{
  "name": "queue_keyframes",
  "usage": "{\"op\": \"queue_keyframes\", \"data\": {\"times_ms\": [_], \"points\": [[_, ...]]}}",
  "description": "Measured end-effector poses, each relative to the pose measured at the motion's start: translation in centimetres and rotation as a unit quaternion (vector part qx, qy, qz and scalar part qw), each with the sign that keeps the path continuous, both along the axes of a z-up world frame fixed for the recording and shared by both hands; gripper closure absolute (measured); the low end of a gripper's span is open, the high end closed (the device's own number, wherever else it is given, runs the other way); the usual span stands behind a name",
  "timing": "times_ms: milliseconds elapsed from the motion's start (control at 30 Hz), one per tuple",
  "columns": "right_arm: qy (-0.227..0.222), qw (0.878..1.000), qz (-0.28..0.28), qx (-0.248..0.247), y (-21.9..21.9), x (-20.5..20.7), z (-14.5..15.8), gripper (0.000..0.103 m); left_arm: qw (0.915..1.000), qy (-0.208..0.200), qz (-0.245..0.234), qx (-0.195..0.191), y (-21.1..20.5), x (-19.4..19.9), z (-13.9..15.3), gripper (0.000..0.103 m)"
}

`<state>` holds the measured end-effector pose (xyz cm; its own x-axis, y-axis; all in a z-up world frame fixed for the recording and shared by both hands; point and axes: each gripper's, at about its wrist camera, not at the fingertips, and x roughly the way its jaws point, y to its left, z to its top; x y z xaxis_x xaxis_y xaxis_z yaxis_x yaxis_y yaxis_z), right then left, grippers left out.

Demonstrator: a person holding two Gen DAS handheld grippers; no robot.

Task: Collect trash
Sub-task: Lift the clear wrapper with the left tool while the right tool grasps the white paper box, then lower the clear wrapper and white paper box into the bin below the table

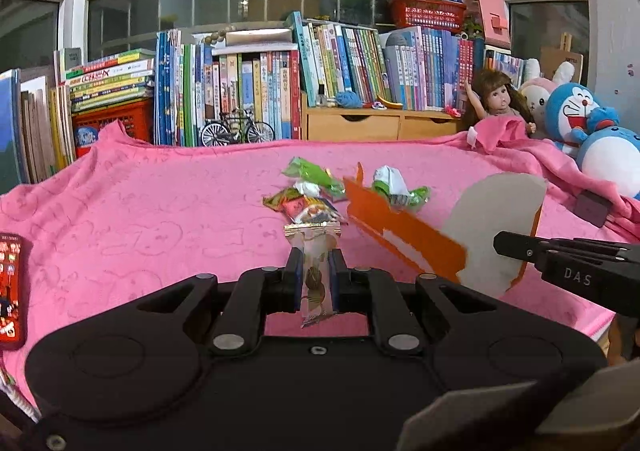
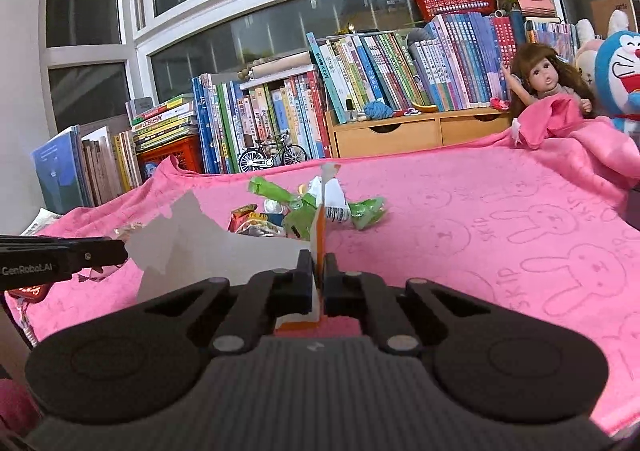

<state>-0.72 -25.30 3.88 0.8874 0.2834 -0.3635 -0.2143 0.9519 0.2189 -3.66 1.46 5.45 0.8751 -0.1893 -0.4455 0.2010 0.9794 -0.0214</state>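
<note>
The left gripper (image 1: 315, 271) was clamped on a clear snack wrapper (image 1: 314, 275), which stood upright between its jaws just in front of the wrapper pile (image 1: 316, 195) on the pink blanket (image 1: 140, 211). The right gripper (image 2: 319, 275) was clenched on the edge of a torn orange carton (image 2: 318, 235), its grey inner flap (image 2: 192, 247) spreading to the left of the pile and lifted off the blanket. The pile itself, green and multicoloured wrappers, lay loose near the middle of the blanket, beyond both grippers.

Judging from this, the thin wrapper could slide out, since the film looks slick and is pinched over only a narrow strip. The stiff carton, held by one edge, could swing and sweep the pile wrappers away, or knock the wrapper held beside it. No bin showed in either view, so where these pieces should go could not be told
</note>
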Motion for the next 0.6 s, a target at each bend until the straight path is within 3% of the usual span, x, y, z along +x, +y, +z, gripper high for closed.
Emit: {"op": "queue_keyframes", "data": {"times_ms": [600], "points": [[0.036,0.998,0.053,-0.022,0.5,-8.4,-1.0,0.095,0.9972,0.054,-0.019,-0.048,0.5,-6.6,-2.4,0.091]]}}
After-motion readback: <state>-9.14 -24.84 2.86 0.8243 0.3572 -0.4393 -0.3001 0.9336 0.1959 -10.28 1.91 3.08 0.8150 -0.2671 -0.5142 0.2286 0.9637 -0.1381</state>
